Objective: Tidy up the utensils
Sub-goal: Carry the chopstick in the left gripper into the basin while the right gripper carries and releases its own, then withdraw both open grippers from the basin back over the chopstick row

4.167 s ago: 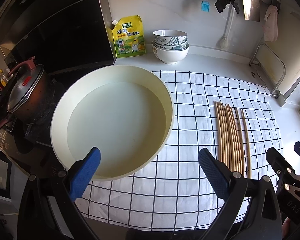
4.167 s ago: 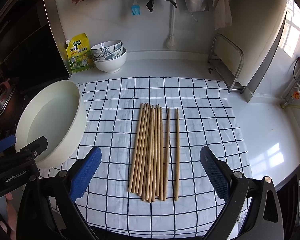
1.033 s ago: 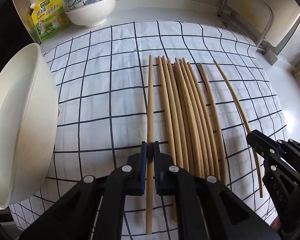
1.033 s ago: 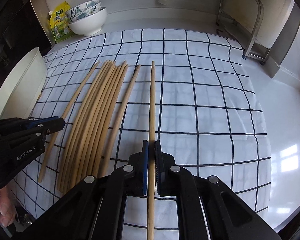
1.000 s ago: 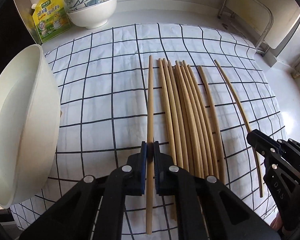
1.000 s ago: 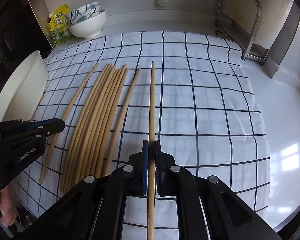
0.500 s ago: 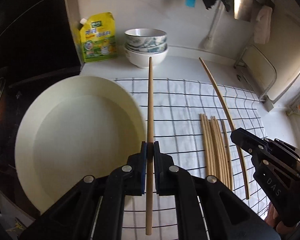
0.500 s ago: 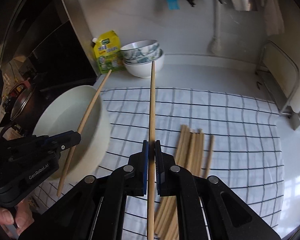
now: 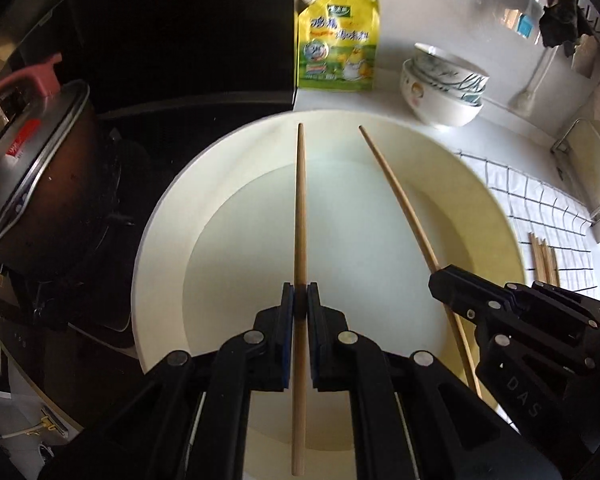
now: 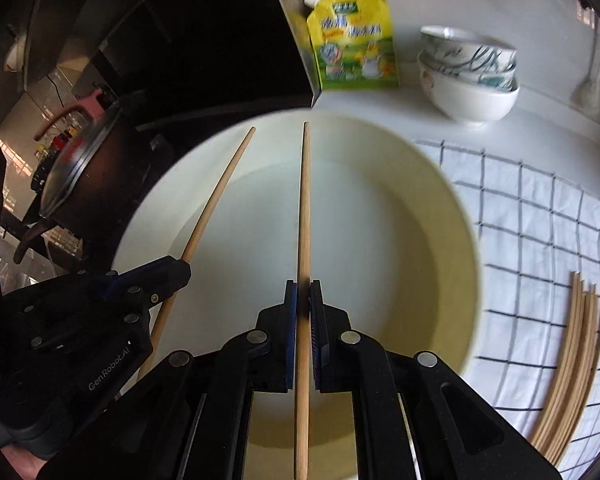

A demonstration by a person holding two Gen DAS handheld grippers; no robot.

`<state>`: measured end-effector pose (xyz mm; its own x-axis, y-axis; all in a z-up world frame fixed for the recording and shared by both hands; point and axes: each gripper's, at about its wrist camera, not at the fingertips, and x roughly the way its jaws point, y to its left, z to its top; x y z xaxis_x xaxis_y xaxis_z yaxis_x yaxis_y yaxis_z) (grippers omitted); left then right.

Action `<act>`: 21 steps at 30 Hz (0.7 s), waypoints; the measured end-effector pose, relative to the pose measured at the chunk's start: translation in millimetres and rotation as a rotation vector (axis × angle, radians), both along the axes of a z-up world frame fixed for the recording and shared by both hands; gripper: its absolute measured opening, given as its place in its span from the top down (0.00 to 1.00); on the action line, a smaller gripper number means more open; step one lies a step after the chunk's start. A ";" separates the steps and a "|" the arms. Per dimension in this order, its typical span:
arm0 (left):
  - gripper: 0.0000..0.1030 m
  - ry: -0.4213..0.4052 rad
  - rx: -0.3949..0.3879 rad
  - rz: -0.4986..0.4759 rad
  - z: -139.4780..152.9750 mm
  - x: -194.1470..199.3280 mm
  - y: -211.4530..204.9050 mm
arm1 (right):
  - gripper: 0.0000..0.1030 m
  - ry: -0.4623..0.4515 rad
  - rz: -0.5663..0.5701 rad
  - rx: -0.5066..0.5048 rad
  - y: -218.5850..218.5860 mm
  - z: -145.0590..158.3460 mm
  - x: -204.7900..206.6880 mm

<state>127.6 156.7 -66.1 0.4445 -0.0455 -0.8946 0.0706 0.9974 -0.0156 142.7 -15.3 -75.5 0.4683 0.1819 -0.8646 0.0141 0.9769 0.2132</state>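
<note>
My left gripper [image 9: 300, 300] is shut on a wooden chopstick [image 9: 300, 208] and holds it over the large cream basin [image 9: 496, 216]. My right gripper [image 10: 303, 300] is shut on a second chopstick [image 10: 305, 200], also above the basin [image 10: 448, 200]. Each gripper shows in the other's view: the right one [image 9: 440, 280] with its chopstick [image 9: 396, 188], the left one [image 10: 180, 270] with its chopstick [image 10: 216, 196]. Both sticks point toward the basin's far rim. Several more chopsticks [image 10: 572, 360] lie on the checked cloth [image 10: 540, 216] at the right.
A dark lidded pot [image 9: 32, 172] sits on the stove left of the basin. A yellow pouch [image 9: 338, 42] and stacked bowls [image 9: 444, 88] stand at the back. A metal rack [image 9: 592, 160] is at the far right.
Both grippers have swung left from above the cloth, each carrying its chopstick, and now hang over the basin. The remaining chopsticks have slid to the right edge of both views.
</note>
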 end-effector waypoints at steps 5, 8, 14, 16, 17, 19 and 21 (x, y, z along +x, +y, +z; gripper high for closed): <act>0.93 0.043 -0.003 -0.026 -19.2 4.1 8.6 | 0.94 0.061 -0.055 -0.008 5.8 -21.9 4.6; 0.93 0.055 -0.009 -0.039 -24.6 5.4 11.4 | 0.94 0.071 -0.070 -0.021 7.6 -24.8 5.7; 0.59 0.013 -0.017 -0.028 -13.7 3.8 17.1 | 0.72 0.021 -0.109 -0.060 5.5 -15.0 1.0; 0.59 -0.003 -0.021 -0.026 -7.6 1.2 20.5 | 0.72 0.003 -0.107 -0.077 5.6 -9.7 -1.9; 0.59 -0.010 -0.021 -0.025 -4.8 -0.7 21.8 | 0.72 -0.004 -0.109 -0.081 4.9 -7.1 -4.3; 0.59 -0.017 -0.024 -0.024 -0.5 -2.8 23.5 | 0.72 -0.010 -0.118 -0.080 3.3 -4.3 -9.0; 0.58 -0.023 -0.025 -0.025 2.4 -5.9 24.6 | 0.72 -0.013 -0.123 -0.079 2.4 -2.4 -13.8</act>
<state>121.7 181.3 -63.6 0.4634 -0.0788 -0.8826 0.0964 0.9946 -0.0381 129.0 -12.9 -78.0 0.4944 0.0534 -0.8676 0.1329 0.9817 0.1362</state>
